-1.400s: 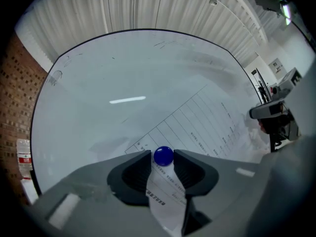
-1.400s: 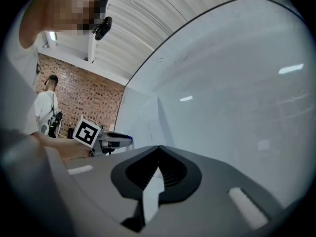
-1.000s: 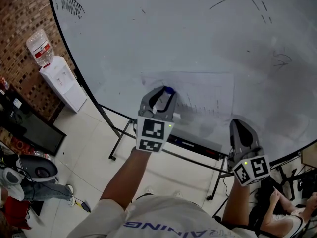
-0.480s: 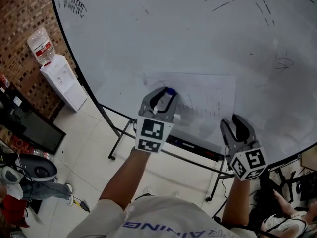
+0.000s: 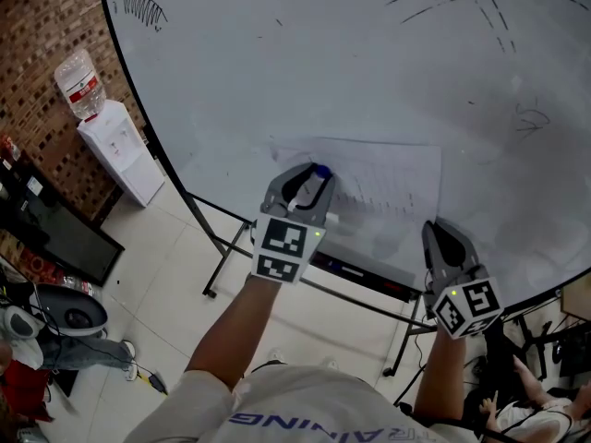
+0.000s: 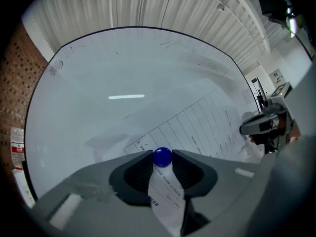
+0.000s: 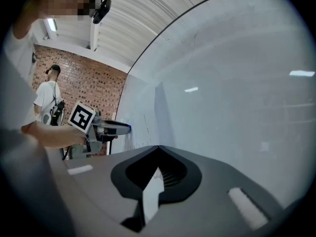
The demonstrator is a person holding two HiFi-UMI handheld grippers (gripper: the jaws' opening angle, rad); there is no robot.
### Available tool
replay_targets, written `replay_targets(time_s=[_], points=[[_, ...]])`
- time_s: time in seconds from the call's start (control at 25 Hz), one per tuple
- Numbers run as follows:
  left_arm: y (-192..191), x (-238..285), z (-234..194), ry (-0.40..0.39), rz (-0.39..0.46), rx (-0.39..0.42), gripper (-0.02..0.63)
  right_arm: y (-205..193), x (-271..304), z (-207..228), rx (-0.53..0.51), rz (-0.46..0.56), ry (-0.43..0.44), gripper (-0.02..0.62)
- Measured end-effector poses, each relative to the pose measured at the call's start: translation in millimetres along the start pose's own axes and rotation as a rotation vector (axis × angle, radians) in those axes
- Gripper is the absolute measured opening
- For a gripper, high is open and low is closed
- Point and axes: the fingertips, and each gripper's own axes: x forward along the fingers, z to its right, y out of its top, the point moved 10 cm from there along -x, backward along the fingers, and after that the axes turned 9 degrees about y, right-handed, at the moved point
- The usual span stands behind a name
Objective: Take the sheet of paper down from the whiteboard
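Right gripper [image 5: 440, 230] had popped open, then snapped shut again, seemingly on nothing, beside the lower corner of the sheet of paper [image 5: 388, 178]. The sheet stayed on the whiteboard [image 5: 369, 63], and the left gripper [image 5: 312, 175] still pinched the blue magnet [image 6: 162, 157].

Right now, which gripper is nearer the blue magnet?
Left. The left gripper has its jaws on the blue magnet at the sheet's left end; the right gripper, shut, is by the sheet's lower right corner.
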Motion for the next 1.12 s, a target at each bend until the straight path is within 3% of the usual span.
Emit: replay_targets(time_s=[0.36,0.6,0.68,1.12], points=[[-13.9,-39.7,-3.8,-0.023,-0.021,-0.064,0.13,-17.5,-35.3,-2.7,0.027,0.005,-0.02,0.008],[-46.3,-88.0,-12.3,-0.016,-0.143,-0.178,0.13,-51.3,-72.2,-9.7,0.036,-0.064,-0.062,0.008],[-52.1,-98.6,-12.8,-0.01,-0.145,-0.198,0.13,-60.7,-82.5,-11.7,0.045,-0.076,-0.07,0.008],[-67.0,-114.3,-4.3,-0.039,-0.139,-0.205,0.13,-85.9,-118.4,-21.1,0.043,-0.108,-0.097,0.008]])
